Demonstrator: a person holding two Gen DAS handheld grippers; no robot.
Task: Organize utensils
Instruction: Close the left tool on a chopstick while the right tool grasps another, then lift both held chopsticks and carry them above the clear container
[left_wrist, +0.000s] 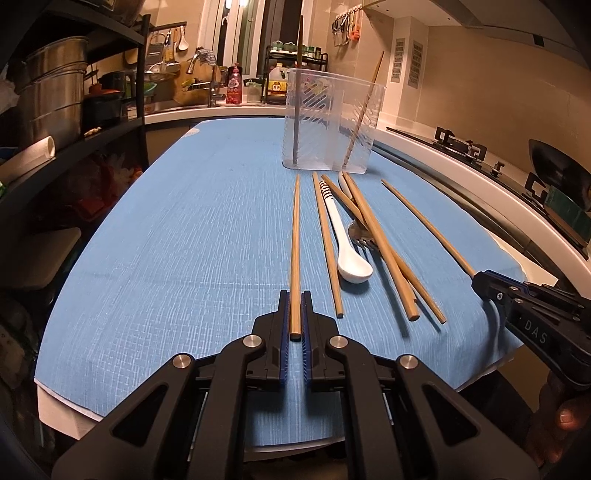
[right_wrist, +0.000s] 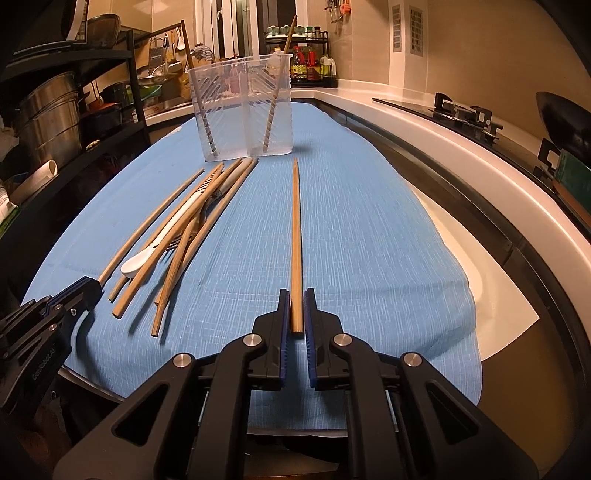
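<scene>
While both tongs, left and right, pinched one chopstick each, lifting toward the holder seemed next.

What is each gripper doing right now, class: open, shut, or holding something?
Left gripper: shut on the leftmost wooden chopstick, gripped near its thick end.
Right gripper: shut on the rightmost wooden chopstick, gripped near its thick end.
</scene>
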